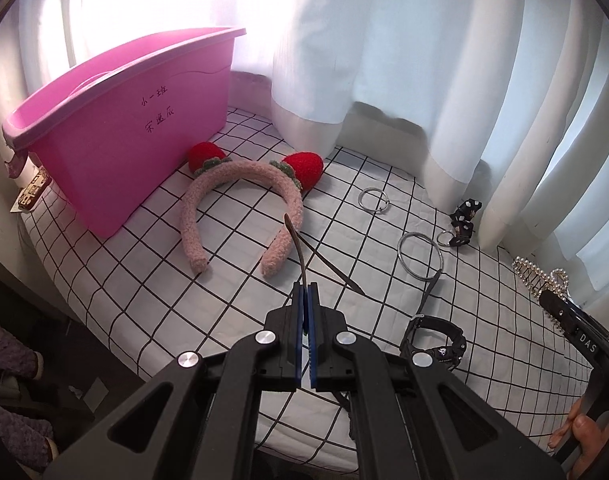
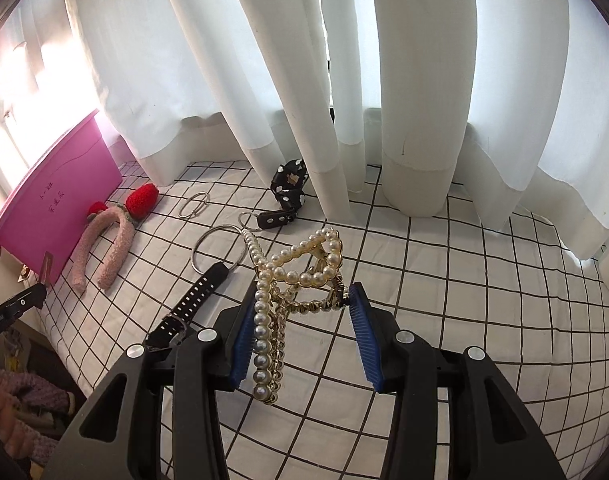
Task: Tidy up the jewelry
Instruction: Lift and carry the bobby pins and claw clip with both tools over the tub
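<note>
Jewelry lay scattered mid-frame on the checked sheet (image 1: 232,304): two steel rings (image 1: 373,199), one strawberry headband (image 1: 240,196), one pink bin (image 1: 120,132) with handwritten Chinese characters, while the left gripper (image 1: 304,292) pinched a thin dark strip (image 1: 295,248) and the right gripper (image 2: 304,300) clasped one pearl claw clip (image 2: 296,276).

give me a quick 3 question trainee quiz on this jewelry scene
1. True or false: the right gripper holds the pearl-studded gold claw clip.
2. What does the left gripper pinch? A) thin dark curved strip B) silver ring C) black watch
3. The fluffy pink headband with red strawberries lies beside the pink plastic ____.

Key: 1 true; 2 A; 3 bin
</note>
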The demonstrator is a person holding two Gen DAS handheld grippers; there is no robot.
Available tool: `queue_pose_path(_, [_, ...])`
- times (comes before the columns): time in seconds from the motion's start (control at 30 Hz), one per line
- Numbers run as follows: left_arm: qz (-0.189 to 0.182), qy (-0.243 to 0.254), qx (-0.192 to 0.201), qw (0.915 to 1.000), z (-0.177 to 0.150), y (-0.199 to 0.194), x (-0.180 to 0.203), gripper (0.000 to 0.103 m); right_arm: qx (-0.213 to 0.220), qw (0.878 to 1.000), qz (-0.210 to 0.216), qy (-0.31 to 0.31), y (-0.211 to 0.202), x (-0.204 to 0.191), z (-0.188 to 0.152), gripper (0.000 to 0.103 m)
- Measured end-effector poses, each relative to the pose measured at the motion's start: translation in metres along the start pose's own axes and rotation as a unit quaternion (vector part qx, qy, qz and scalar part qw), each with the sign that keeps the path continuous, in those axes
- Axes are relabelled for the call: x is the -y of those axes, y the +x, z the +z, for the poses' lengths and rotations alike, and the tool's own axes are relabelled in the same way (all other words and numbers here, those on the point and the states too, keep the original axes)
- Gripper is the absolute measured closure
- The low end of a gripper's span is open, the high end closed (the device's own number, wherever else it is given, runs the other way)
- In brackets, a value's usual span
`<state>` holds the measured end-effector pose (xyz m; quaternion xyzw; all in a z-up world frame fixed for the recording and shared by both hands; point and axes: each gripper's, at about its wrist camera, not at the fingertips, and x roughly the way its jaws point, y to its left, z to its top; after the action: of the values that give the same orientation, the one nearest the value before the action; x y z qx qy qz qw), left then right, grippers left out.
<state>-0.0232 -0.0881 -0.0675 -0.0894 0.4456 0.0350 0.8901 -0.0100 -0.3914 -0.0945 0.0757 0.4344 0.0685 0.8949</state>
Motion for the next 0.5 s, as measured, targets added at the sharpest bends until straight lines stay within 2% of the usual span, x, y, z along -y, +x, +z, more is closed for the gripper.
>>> queue_pose_path(0.23, [0.038, -0.021, 0.048, 0.9979, 0.023, -0.058, -0.023, 0.1, 0.026, 0.997, 0.062, -0.028, -0.017, -0.037, 0.034, 0.06])
queue_pose_path(0.5, [0.068, -0.046, 0.097, 0.9918, 0.047, -0.095, -0.072, 0.1, 0.051, 0.988, 0.126, -0.078, -0.021, -0.114, 0.076, 0.06])
